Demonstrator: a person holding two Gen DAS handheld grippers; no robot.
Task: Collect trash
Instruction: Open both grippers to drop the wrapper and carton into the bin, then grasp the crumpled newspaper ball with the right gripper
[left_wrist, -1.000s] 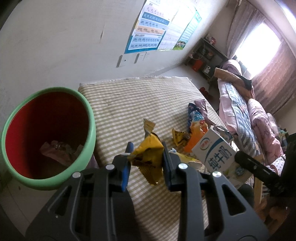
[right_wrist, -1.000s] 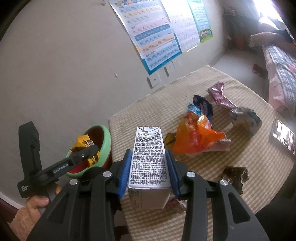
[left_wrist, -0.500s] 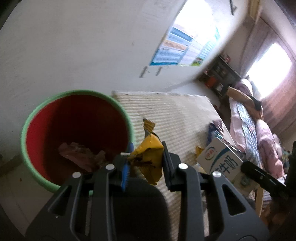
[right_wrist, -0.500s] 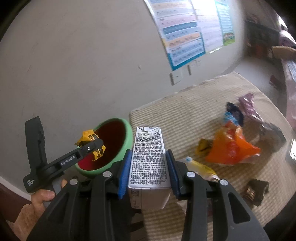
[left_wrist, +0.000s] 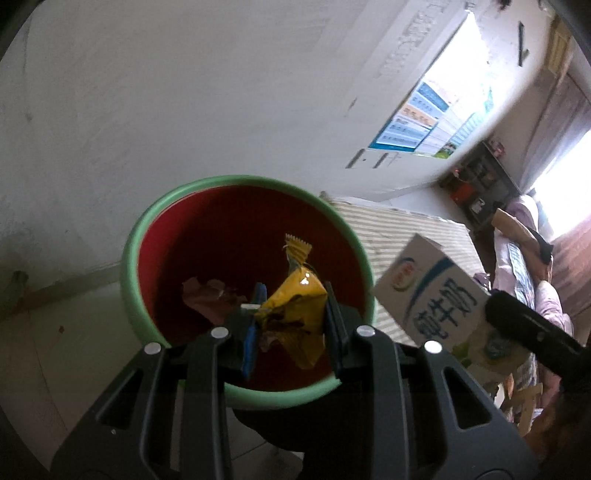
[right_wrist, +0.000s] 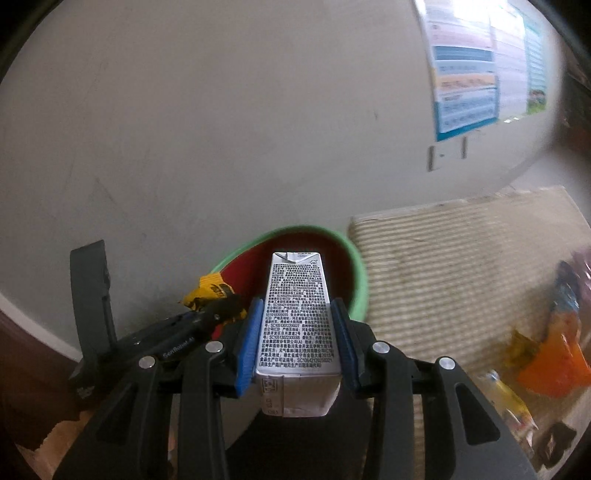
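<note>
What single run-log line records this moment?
left gripper: holds yellow wrapper over bin | right gripper: holds milk carton

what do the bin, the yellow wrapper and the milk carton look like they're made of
Bin: looks like moulded plastic, with a smooth green rolled rim and a glossy red inside.
Yellow wrapper: thin plastic or foil film, judging by the crinkles, the shiny highlight and the serrated seal edge.
Milk carton: coated paperboard, with crisp folds, flat printed panels and a slight sheen.
</note>
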